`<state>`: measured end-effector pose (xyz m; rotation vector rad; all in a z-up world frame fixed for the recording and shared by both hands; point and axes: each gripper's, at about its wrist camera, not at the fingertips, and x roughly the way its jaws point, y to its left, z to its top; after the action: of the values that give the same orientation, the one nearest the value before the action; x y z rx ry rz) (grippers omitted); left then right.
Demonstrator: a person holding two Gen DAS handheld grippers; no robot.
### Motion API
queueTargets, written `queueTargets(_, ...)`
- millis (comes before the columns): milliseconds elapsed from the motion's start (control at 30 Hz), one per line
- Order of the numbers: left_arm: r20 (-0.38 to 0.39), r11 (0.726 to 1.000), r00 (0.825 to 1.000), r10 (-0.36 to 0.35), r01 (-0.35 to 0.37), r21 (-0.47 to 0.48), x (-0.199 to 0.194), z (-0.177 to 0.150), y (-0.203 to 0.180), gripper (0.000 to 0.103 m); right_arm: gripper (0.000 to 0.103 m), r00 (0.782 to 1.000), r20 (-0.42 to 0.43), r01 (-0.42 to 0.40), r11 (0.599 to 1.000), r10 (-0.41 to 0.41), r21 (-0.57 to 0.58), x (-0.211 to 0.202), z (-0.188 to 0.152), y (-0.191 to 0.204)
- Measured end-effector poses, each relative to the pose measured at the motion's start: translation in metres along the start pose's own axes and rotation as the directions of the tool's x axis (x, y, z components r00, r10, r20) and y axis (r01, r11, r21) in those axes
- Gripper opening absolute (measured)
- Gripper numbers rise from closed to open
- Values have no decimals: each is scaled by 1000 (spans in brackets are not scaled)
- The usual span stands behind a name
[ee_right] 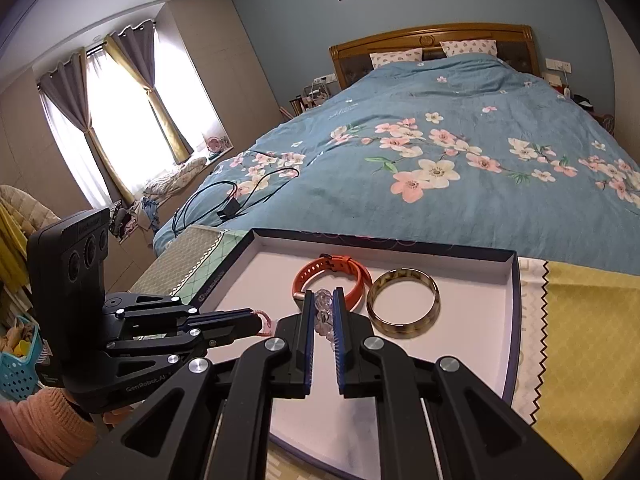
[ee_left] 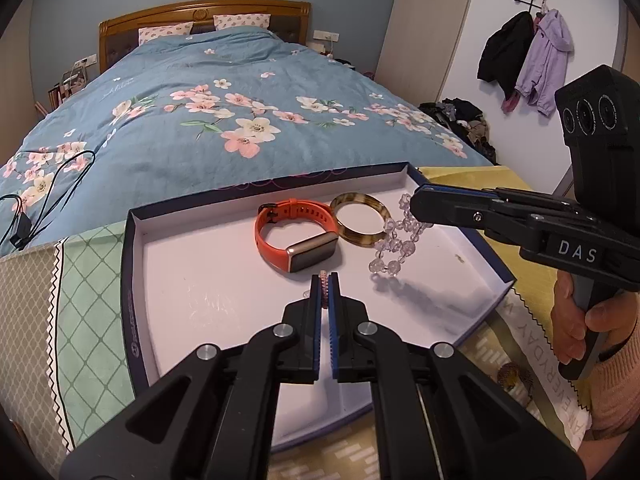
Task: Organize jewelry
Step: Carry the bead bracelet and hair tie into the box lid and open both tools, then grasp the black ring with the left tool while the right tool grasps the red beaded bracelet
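A shallow white box lid (ee_left: 192,280) with a dark blue rim lies at the foot of the bed. In it lie an orange smart band (ee_left: 296,236) and a tortoiseshell bangle (ee_left: 362,220). My left gripper (ee_left: 326,280) is shut on a small pink beaded bracelet (ee_left: 325,286), held just above the lid's floor. My right gripper (ee_right: 322,300) is shut on a clear crystal bead bracelet (ee_right: 324,312); in the left wrist view the beads (ee_left: 394,240) hang from its tip over the lid, beside the bangle (ee_right: 404,304) and the band (ee_right: 352,276).
The lid rests on a green, grey and yellow patterned cloth (ee_left: 84,288). Behind it is a bed with a blue floral duvet (ee_left: 240,112) and a black cable (ee_left: 44,192). Coats (ee_left: 524,56) hang on the right wall.
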<state>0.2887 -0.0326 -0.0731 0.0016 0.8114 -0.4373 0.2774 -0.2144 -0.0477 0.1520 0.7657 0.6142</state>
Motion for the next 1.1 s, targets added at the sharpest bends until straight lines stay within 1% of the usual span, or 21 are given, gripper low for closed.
queueTargets(400,-56,999,998,10,-12,-34,27,1,11,3,7,998,-64,13,1000,-13,6,21,-5,-10)
queueTargets(633,-64,999,998,4,-7,-46,33,0,15,4,8,995,-89,37,999,-36,19,32,-8,-18)
queueTargets(800,-67,999,998,8,-12,-49,37,-1,17,6,11,995,-88,46,998,-43,40,32,-10,-24)
queueTargets(833,-67,998,998,8,-12,-55,37,0,17,8,12,995,-86,45,998,-42,43,31,-10,-24)
queueTargets(900,-55,998,998,9,-12,-63,33,0,18,19,19,996,-75,45,998,-42,49,25,-10,-25)
queueTargets(933,-45,998,999,16,-19,-61,30,0,18,21,19,997,-68,49,998,-46,44,22,-10,-24)
queueTargets(967,-34,998,999,29,-31,-59,26,1,18,26,23,997,-58,55,998,-52,39,19,-9,-23)
queueTargets(1000,-19,997,999,45,-46,-58,21,1,18,29,30,997,-46,60,998,-58,37,14,-9,-22)
queueTargets(1033,-7,997,998,55,-55,-57,16,2,18,30,32,998,-31,64,997,-63,33,9,-8,-21)
queueTargets(1100,32,996,997,76,-75,-53,2,1,16,34,32,998,-13,67,997,-67,24,-1,-8,-19)
